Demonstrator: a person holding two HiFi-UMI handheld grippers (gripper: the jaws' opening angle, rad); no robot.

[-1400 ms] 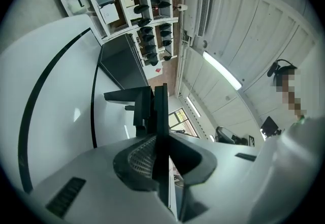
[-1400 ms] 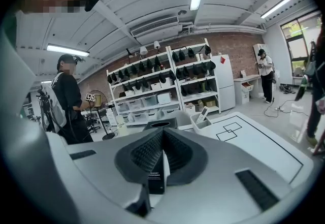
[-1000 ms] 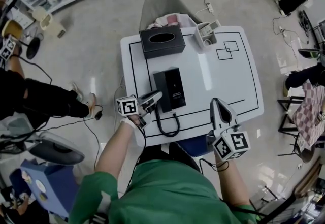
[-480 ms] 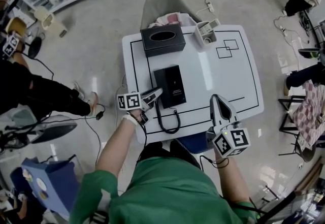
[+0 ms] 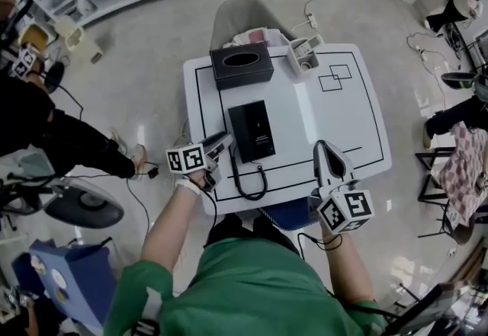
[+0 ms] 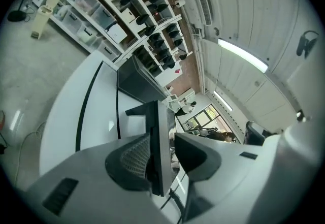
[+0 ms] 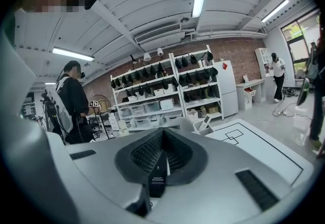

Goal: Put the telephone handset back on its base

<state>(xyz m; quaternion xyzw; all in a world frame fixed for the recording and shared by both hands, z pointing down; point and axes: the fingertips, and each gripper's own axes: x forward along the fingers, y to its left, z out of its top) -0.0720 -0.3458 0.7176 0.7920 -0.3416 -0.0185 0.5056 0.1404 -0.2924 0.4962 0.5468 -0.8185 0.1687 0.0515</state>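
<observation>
The black telephone (image 5: 252, 130) lies mid-table; handset and base read as one black block, and its coiled cord (image 5: 245, 180) loops toward the near edge. My left gripper (image 5: 222, 142) is at the telephone's near left corner. In the left gripper view the left gripper (image 6: 162, 153) has just been opening. The telephone's edge (image 6: 158, 131) stands between its jaws, close against the left pad (image 6: 133, 157), with a gap to the right pad (image 6: 197, 153). My right gripper (image 5: 329, 157) hovers over the near right of the table. In its own view the right gripper (image 7: 161, 156) is shut on nothing.
A black tissue box (image 5: 242, 65) and a white holder with a remote (image 5: 303, 55) sit at the table's (image 5: 343, 117) far edge. A grey chair (image 5: 242, 13) stands beyond it. A person (image 5: 53, 136) is at the left; shelves line the back wall.
The left gripper's jaws have spread and it has drawn back a little to the left of the telephone. The right gripper has barely shifted.
</observation>
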